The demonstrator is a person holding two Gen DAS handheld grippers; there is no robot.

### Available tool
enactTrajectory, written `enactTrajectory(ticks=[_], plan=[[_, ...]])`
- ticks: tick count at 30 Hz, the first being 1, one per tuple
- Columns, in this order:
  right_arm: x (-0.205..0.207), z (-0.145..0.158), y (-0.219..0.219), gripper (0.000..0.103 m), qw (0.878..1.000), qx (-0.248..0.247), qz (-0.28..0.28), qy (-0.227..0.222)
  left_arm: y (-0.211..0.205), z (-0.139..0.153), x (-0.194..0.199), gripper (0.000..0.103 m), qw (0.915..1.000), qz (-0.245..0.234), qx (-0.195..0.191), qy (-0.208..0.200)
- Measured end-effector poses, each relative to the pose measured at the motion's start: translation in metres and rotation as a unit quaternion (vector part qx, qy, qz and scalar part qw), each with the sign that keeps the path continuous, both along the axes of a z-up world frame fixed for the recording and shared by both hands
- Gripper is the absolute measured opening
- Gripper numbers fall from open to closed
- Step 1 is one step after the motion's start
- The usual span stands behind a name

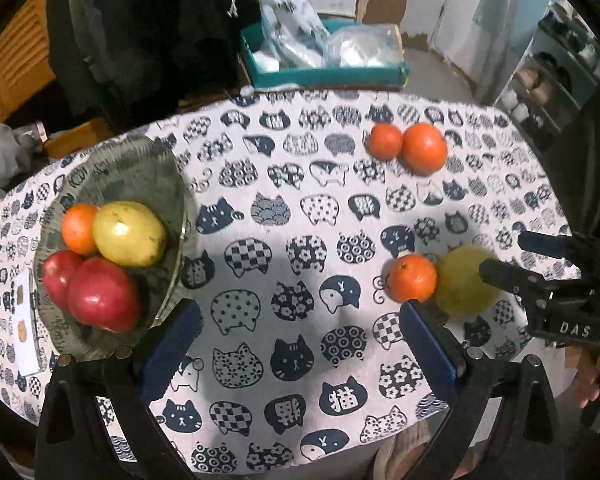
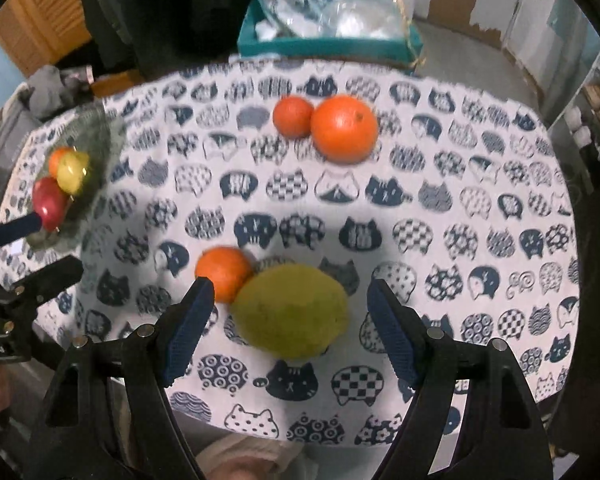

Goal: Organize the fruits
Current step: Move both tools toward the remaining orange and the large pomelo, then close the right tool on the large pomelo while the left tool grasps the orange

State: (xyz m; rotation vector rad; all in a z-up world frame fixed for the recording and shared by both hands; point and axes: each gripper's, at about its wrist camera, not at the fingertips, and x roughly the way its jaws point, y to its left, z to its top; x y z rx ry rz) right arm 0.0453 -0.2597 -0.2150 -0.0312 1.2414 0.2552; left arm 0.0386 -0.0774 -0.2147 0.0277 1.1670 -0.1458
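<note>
A glass bowl [image 1: 140, 168] at the table's left holds two red apples [image 1: 100, 294], a yellow pear [image 1: 130, 233] and a small orange [image 1: 78, 228]. A green pear [image 2: 292, 310] lies on the cloth touching a small orange [image 2: 224, 274]. Two more oranges [image 2: 344, 128] sit together farther back. My right gripper [image 2: 290, 320] is open, its fingers on either side of the green pear without touching it. My left gripper [image 1: 300, 344] is open and empty over bare cloth, just right of the bowl. The right gripper shows in the left wrist view [image 1: 516, 258] beside the green pear [image 1: 460, 284].
The table is covered by a cat-print cloth [image 1: 300, 240]. A teal box [image 1: 324, 68] with plastic bags stands behind the far edge. A shelf rack [image 1: 556, 80] stands at the right. A white card [image 1: 28, 320] lies left of the bowl.
</note>
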Motion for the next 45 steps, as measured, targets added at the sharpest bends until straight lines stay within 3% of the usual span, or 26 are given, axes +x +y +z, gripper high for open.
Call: enactTrajectory(ticks=[9, 19, 30, 45], plan=[[0.000, -0.039, 0.007, 0.080, 0.999, -0.019, 0.016, 0.044, -0.001, -0.026, 0.008, 0.101, 0.9995, 0.004, 0.007, 0.030], [0.005, -0.061, 0.006, 0.086, 0.998, -0.025, 0.019, 0.051, -0.010, -0.034, 0.015, 0.101, 0.9992, -0.002, 0.005, 0.039], [0.003, -0.065, -0.001, 0.084, 0.999, -0.012, 0.018, 0.041, -0.029, -0.040, 0.020, 0.101, 0.9987, -0.021, 0.003, 0.046], [0.017, -0.049, -0.076, 0.084, 0.995, 0.014, -0.101, 0.004, -0.075, -0.046, 0.026, 0.101, 0.9970, -0.058, -0.003, 0.052]])
